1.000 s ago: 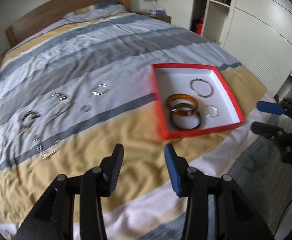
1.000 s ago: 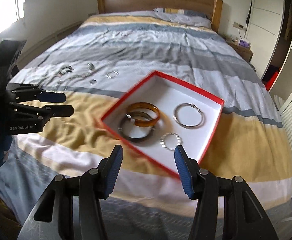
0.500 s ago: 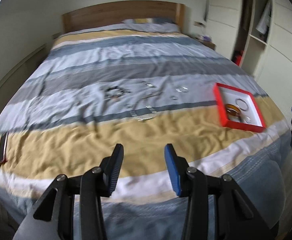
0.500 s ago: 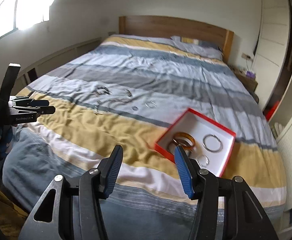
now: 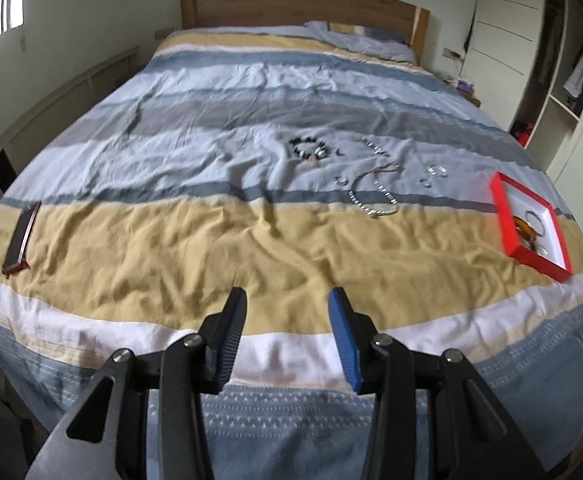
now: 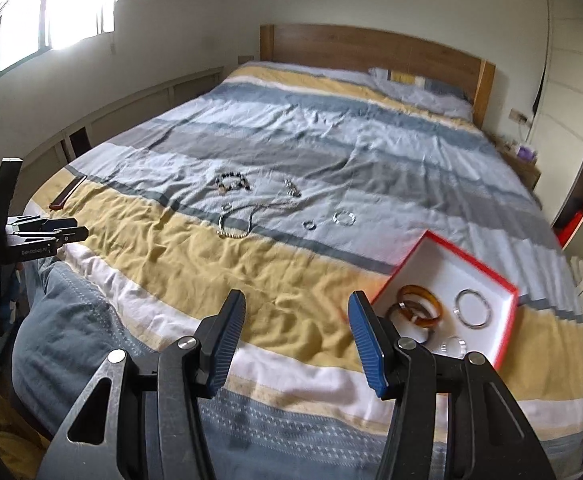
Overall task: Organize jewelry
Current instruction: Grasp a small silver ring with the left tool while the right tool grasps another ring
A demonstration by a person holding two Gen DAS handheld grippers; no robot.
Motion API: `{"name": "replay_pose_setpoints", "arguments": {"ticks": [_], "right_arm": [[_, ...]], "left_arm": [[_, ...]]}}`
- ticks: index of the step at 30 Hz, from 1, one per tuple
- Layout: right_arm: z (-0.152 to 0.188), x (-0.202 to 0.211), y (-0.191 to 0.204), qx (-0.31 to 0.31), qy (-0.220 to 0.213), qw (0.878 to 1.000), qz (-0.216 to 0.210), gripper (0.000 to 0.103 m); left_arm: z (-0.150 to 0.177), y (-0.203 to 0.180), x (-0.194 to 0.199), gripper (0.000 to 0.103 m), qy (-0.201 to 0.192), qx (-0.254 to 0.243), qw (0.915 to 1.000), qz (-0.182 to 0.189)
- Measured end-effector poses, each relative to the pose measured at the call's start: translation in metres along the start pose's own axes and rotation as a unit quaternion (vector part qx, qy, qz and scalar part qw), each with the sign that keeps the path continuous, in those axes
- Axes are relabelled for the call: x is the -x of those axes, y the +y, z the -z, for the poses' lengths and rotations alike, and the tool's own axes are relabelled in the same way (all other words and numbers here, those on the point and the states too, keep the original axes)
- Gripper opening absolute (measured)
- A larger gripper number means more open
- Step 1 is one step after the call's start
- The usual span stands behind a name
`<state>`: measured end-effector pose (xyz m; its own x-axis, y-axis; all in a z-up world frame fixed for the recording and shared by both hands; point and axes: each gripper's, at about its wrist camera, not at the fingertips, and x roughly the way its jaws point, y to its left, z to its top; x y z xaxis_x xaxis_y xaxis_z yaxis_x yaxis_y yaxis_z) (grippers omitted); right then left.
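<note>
I count one red box [image 6: 487,270] on the bed, holding two amber bangles [image 6: 419,306], one large silver hoop [image 6: 472,307] and one small ring [image 6: 453,345]. One beaded bracelet [image 6: 233,181] and one chain necklace [image 6: 233,224] lie outside it.

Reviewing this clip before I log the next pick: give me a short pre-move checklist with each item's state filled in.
1. Left gripper empty, jaws apart: ok.
2. Right gripper empty, jaws apart: ok.
3. Red box open, white floor free beside the amber bangle and silver bangle: ok.
4. Loose pieces left on the bedspread, such as the beaded bracelet and chain: not ok, unsorted.
5. Either gripper over a loose piece: not ok, both hang near the foot of the bed.
6. Whether chain and thin necklace are tangled: cannot tell.
</note>
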<state>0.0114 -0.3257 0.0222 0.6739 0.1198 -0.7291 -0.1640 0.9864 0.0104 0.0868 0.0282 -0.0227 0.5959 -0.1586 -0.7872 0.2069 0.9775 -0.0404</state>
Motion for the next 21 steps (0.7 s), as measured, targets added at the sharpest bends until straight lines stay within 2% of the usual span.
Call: {"name": "replay_pose_setpoints", "arguments": {"ticks": [13, 17, 21], "right_arm": [[-0.003, -0.12, -0.017, -0.042, 0.051, 0.997, -0.03, 0.053], [-0.012, -0.152, -0.011, -0.037, 0.062, 0.997, -0.04, 0.053], [-0.022, -0.179, -0.012, -0.042, 0.065, 0.996, -0.045, 0.053]], "left_arm": [[-0.024, -0.007, -0.093, 0.04, 0.042, 0.006, 0.9991, 0.007], [-0.042, -0.006, -0.12, 0.04, 0.047, 0.006, 0.9986, 0.021], [-0.067, -0.007, -0.149, 0.04, 0.052, 0.008, 0.9974, 0.049]]}}
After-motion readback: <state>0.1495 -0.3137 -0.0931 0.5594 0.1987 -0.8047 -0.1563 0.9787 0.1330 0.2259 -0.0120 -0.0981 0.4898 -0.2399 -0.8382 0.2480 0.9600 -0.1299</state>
